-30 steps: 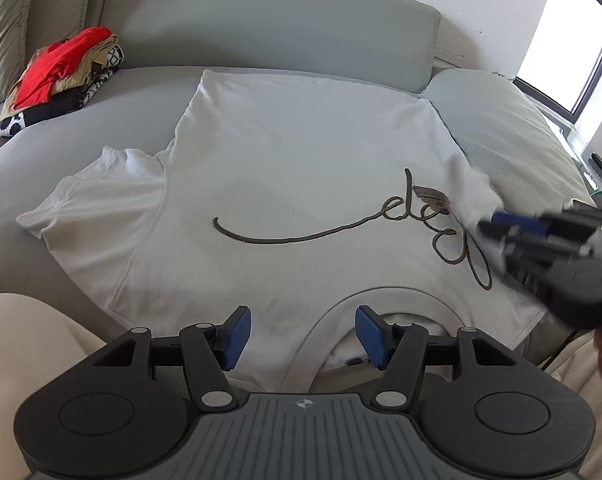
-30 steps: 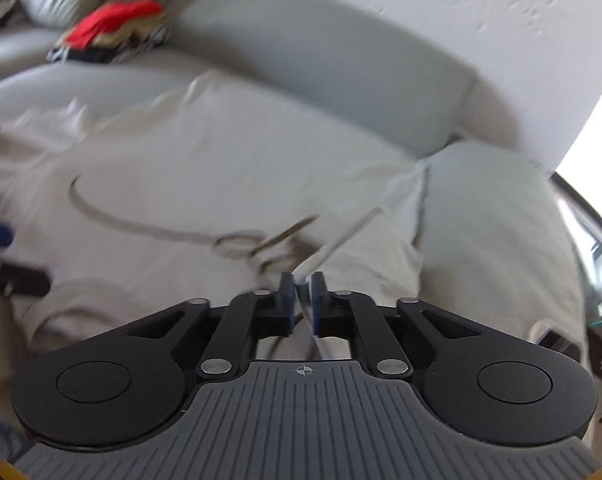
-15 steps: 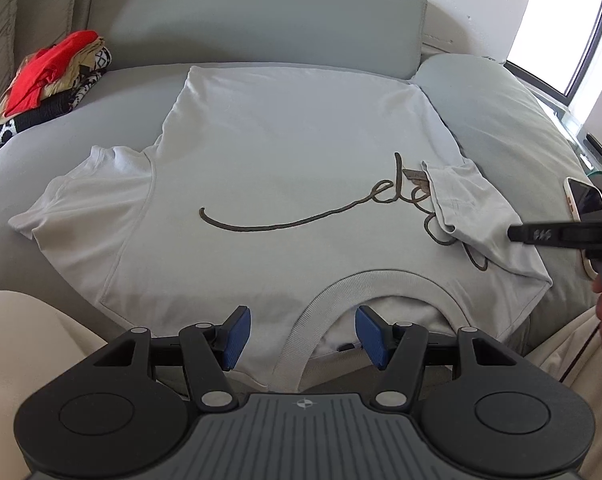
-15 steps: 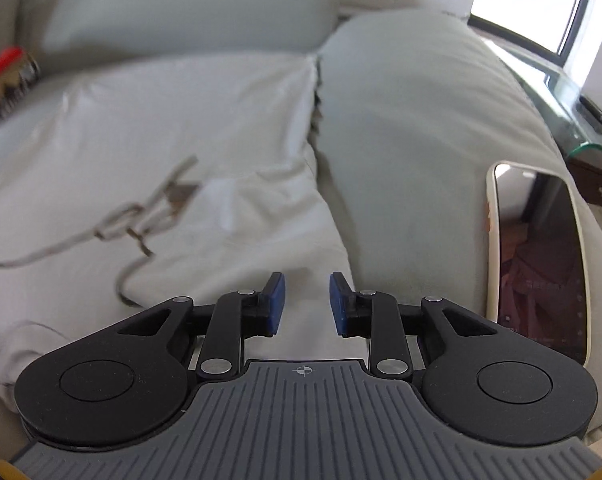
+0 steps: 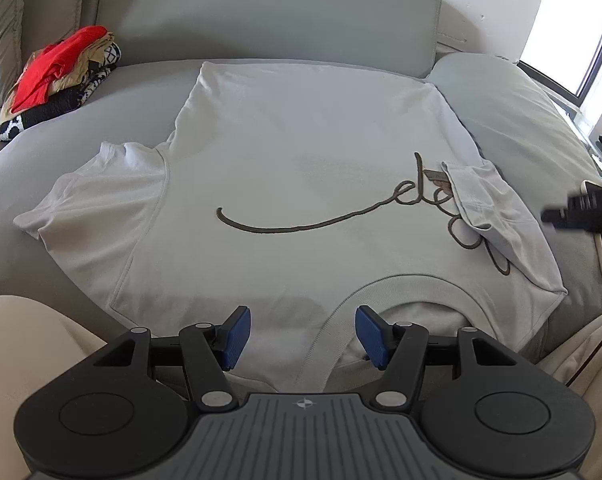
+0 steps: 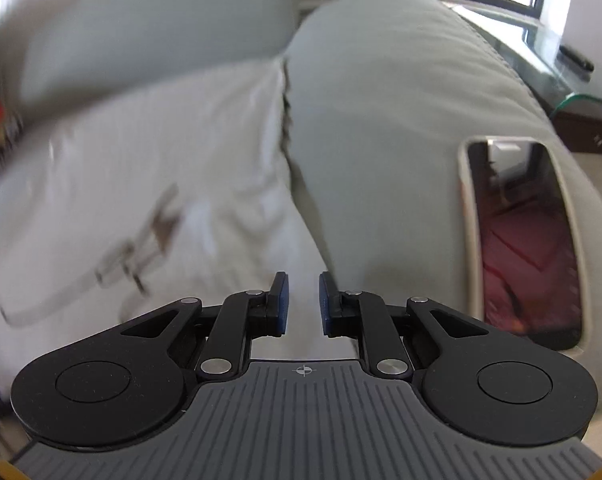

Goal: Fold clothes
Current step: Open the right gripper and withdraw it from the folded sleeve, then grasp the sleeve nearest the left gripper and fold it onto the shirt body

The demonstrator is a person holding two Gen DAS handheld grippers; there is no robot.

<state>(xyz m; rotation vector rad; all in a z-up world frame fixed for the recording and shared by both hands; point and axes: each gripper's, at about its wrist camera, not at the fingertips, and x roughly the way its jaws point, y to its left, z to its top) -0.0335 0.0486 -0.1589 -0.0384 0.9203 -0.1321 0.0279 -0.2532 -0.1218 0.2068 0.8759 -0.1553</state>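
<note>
Right gripper (image 6: 303, 304): fingers parted, nothing between them.
White shirt (image 6: 173, 168): blurred, spread on the sofa, left of centre.
Phone (image 6: 521, 240): lying on the sofa arm (image 6: 381, 120), right.

The T-shirt (image 5: 301, 152) is pale grey-white, with a dark brown looping script line across it. The sofa (image 5: 261, 20) is muted grey-green. The pile of clothes (image 5: 57, 80) mixes bright red, tan, and a black-and-white pattern. Both tools — left tool (image 5: 303, 336), right tool (image 6: 303, 304) — are black with blue pads. The phone (image 6: 525, 240) has a cream case.
</note>
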